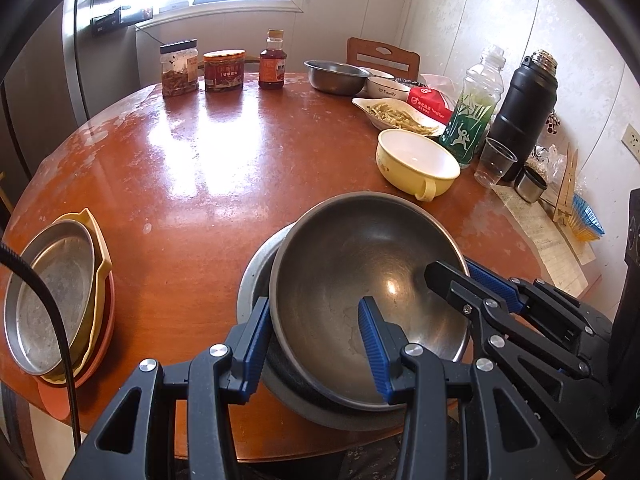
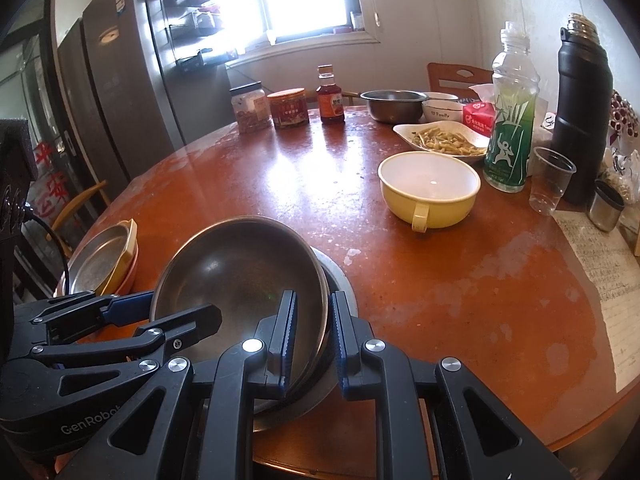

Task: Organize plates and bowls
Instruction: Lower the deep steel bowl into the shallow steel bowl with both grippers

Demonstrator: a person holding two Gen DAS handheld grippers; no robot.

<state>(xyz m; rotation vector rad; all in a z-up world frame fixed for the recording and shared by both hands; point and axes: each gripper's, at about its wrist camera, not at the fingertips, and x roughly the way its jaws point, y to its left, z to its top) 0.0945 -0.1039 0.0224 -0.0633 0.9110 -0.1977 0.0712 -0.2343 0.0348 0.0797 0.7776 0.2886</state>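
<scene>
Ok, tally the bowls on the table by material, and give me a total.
Steel bowls: 3, namely the held bowl, the one under it, the far one.
Ceramic or enamel bowls: 2, namely the yellow handled bowl, the white printed bowl.
Total: 5

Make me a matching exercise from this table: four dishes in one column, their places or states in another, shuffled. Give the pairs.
1. steel bowl
2. yellow handled bowl
3. metal plate
4. white dish of food

a. top of the stack at the table's left edge
b. empty, beside the green bottle
c. tilted, gripped at its rim by both grippers
d. behind the yellow bowl

Pairs: 1-c, 2-b, 3-a, 4-d
</scene>
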